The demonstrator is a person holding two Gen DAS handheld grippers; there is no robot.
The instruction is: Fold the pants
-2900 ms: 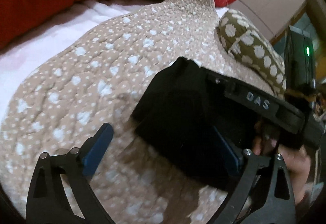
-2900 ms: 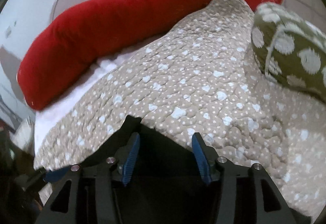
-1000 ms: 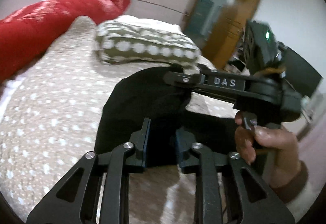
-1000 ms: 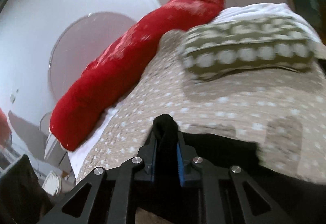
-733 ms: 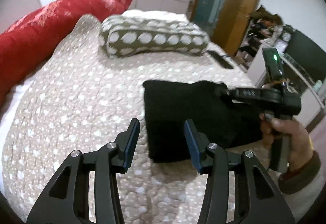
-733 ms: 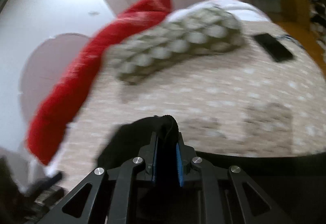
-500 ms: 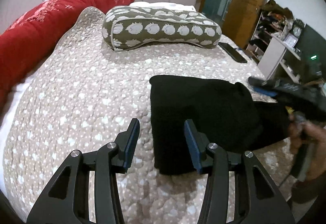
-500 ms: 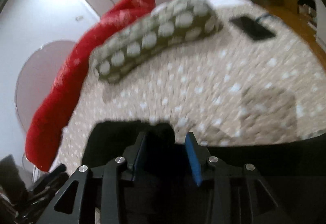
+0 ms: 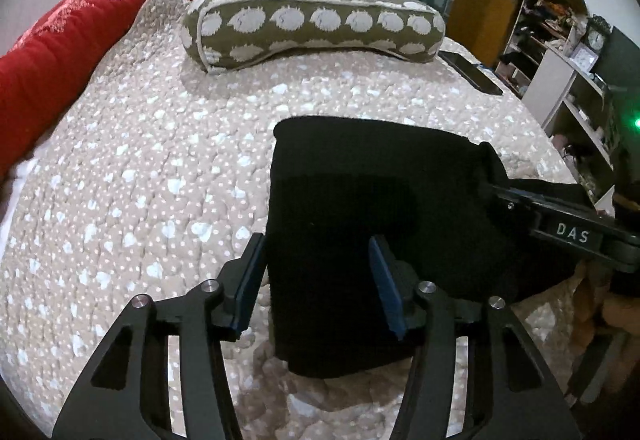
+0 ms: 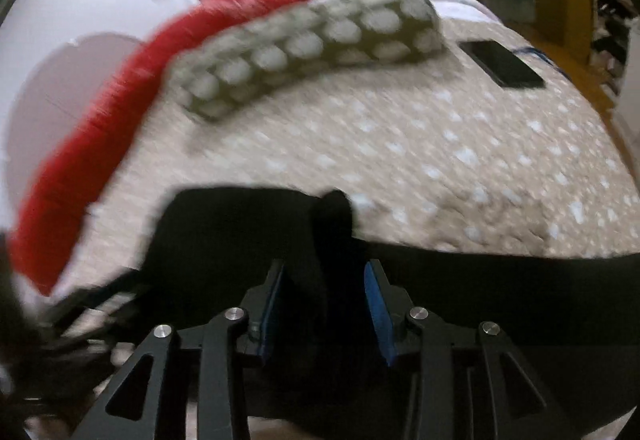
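Black pants point(image 9: 360, 192) folded on bed point(image 9: 160, 168) | left claw point(image 9: 316, 280) opening, straddling near-left edge, pads clear | right claw point(image 10: 324, 300) released, cloth ridge between pads | soft, limp, light: take doubled edge, not single layer

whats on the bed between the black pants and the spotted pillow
Nothing: only bare quilt lies between the pants and the pillow, clearest in the left wrist view.
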